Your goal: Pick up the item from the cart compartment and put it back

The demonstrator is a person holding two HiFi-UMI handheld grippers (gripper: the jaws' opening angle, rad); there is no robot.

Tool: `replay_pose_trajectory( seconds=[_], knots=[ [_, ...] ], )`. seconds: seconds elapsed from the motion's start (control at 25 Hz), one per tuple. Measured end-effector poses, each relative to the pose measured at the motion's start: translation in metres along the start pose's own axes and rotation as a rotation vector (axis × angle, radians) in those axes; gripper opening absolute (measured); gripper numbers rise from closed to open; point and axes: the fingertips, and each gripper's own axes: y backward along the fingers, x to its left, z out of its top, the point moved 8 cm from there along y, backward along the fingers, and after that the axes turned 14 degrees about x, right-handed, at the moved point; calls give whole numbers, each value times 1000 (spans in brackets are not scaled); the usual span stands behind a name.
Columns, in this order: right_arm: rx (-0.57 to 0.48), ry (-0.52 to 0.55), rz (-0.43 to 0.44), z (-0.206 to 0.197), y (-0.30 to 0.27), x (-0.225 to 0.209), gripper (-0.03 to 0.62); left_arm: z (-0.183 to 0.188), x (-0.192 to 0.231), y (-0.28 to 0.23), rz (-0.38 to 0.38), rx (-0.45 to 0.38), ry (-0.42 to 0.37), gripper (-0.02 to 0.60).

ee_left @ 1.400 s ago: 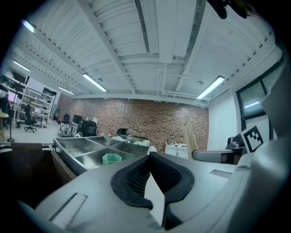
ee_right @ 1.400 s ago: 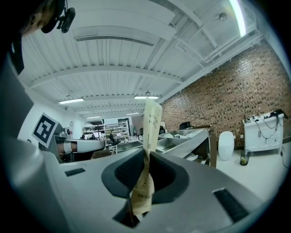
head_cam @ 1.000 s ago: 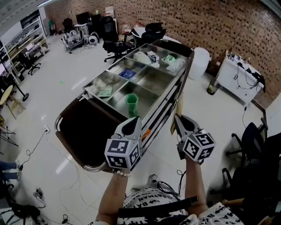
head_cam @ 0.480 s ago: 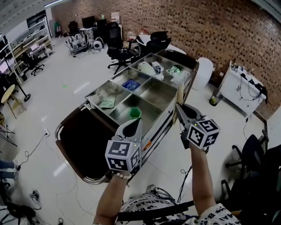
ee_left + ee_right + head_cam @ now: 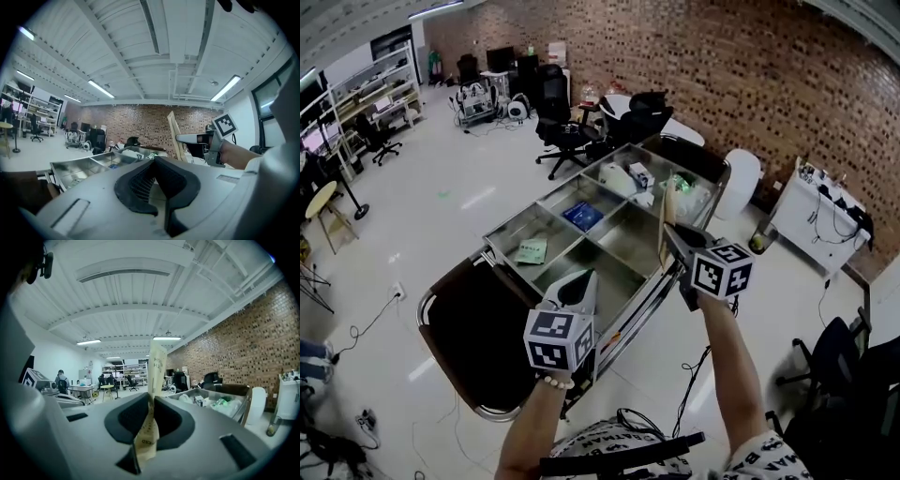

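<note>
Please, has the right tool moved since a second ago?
Yes: the right tool has advanced, with its flat packet, from beside the cart to over its rim.

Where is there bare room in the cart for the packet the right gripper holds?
The middle compartment beside the blue item looks bare. The far end is crowded with white items and green bags. The left gripper hides part of the nearest compartment.

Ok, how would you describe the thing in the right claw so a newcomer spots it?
Find the steel cart with open compartments; the right claw hovers over its near right edge. Pinched in it stands a thin cream packet, flat and upright, the only item not lying in a compartment.
</note>
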Motion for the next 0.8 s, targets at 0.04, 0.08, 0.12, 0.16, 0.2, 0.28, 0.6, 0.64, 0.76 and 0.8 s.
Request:
replay_pose_trajectory(
  seconds=[0.04, 0.08, 0.12, 0.16, 0.2, 0.28, 0.6, 0.64, 0.76, 0.8],
  knots=[
    [13, -4, 10, 4, -6, -6, 49, 3, 2, -3, 7, 8, 5, 0],
    [27, -8, 19, 6, -13, -13, 49, 4, 5, -5, 15, 17, 9, 0],
    [44, -11, 27, 8, -19, -20, 49, 5, 8, -7, 23, 27, 15, 0],
    [64, -9, 33, 9, -26, -27, 49, 5, 11, -9, 29, 36, 22, 0],
    [88, -2, 37, 9, -33, -34, 49, 5, 14, -11, 35, 45, 27, 0],
    [147, 33, 42, 8, -47, -46, 49, 5, 18, -13, 46, 57, 35, 0],
    [406, 513, 103, -6, -118, -76, 49, -1, 25, -25, 84, 84, 58, 0],
    [455, 601, 112, -10, -127, -76, 49, -3, 26, -26, 90, 88, 61, 0],
    [604, 787, 156, -22, -150, -73, 49, -9, 27, -27, 110, 103, 71, 0],
    [648, 831, 174, -27, -156, -71, 50, -11, 27, -26, 117, 106, 74, 0]
  ],
)
